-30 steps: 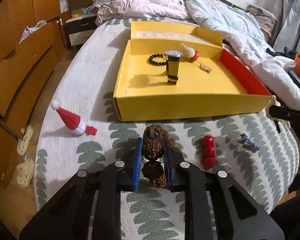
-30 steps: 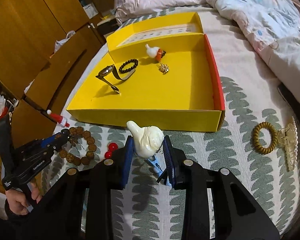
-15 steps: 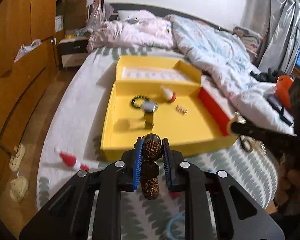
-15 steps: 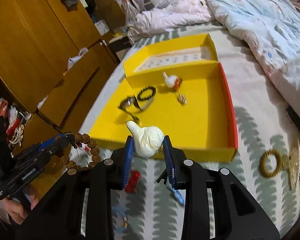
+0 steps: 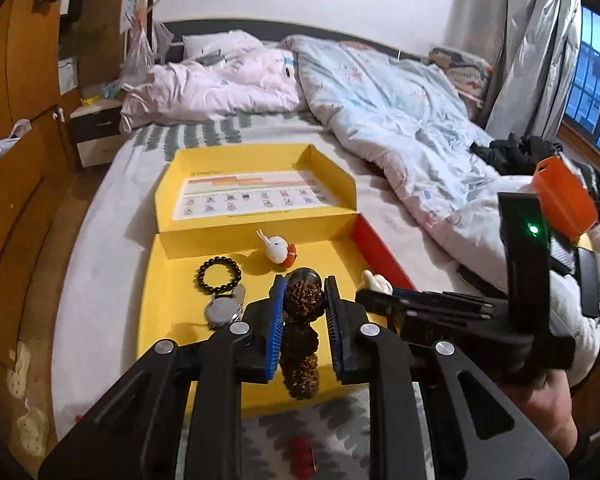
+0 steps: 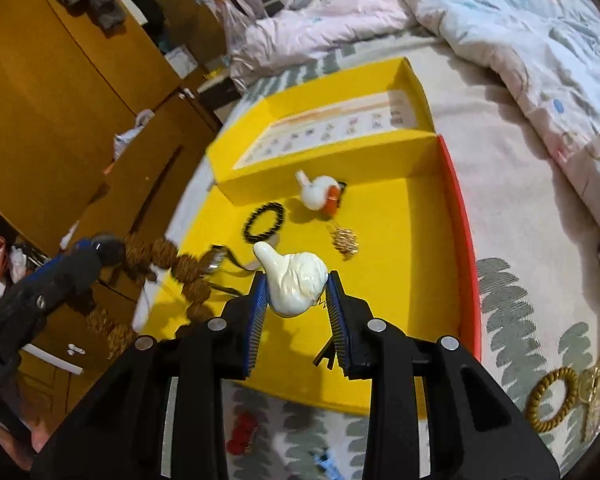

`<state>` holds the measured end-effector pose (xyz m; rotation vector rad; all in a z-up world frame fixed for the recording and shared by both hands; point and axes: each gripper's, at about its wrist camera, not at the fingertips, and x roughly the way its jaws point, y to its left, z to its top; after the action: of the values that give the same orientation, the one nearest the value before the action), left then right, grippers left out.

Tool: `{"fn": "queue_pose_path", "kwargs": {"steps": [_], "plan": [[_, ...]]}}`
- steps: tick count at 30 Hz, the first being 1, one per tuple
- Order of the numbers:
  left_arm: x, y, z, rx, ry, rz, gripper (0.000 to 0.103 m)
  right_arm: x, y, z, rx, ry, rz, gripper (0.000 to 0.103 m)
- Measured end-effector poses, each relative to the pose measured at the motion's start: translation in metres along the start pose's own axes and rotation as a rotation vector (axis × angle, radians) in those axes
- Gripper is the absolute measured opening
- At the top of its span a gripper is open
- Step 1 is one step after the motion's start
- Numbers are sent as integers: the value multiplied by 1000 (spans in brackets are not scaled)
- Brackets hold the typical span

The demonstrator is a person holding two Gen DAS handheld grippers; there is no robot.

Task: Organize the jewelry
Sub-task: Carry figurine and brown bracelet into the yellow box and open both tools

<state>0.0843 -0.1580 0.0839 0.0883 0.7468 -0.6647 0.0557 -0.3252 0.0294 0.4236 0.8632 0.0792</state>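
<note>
My left gripper (image 5: 303, 300) is shut on a brown seed-bead bracelet (image 5: 302, 336) that hangs above the front part of the yellow box (image 5: 168, 320). My right gripper (image 6: 296, 286) is shut on a white bird-shaped hair clip (image 6: 296, 284) and holds it over the yellow box (image 6: 400, 264). In the box lie a black bead bracelet (image 5: 219, 275), a watch (image 5: 222, 311), a white-and-orange charm (image 5: 278, 249) and a gold brooch (image 6: 345, 238). The left gripper with its dangling bracelet (image 6: 188, 268) shows at the left of the right wrist view.
On the leaf-print bed cover in front of the box lie red beads (image 6: 242, 434), a blue clip (image 6: 328, 464), a gold coil hair tie (image 6: 552, 398) and a pearl hair claw (image 6: 598, 384). A rumpled duvet (image 5: 400, 120) is at the right, wooden wardrobes (image 6: 60, 80) at the left.
Both grippers have lifted from the bed cover and moved forward over the yellow box, each still holding its item. The bracelet now hangs free.
</note>
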Motion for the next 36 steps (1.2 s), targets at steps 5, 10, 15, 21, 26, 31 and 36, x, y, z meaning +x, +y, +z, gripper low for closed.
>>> {"fn": "queue_pose_path", "kwargs": {"steps": [5, 10, 15, 21, 26, 31, 36], "plan": [[54, 9, -1, -19, 92, -22, 20, 14, -9, 8, 10, 19, -23, 31], [88, 15, -9, -18, 152, -34, 20, 26, -7, 17, -5, 33, -37, 31], [106, 33, -9, -52, 185, -25, 20, 44, -2, 19, -27, 65, -58, 31], [123, 53, -9, -57, 225, 7, 27, 59, -5, 18, -32, 91, -101, 32], [116, 65, -4, -92, 186, 9, 57, 65, -6, 16, -37, 95, -113, 32], [99, 74, 5, -106, 143, 11, 57, 67, -3, 14, -58, 90, -123, 35], [77, 80, 10, -115, 113, 16, 57, 62, -6, 18, -34, 74, -102, 35]]}}
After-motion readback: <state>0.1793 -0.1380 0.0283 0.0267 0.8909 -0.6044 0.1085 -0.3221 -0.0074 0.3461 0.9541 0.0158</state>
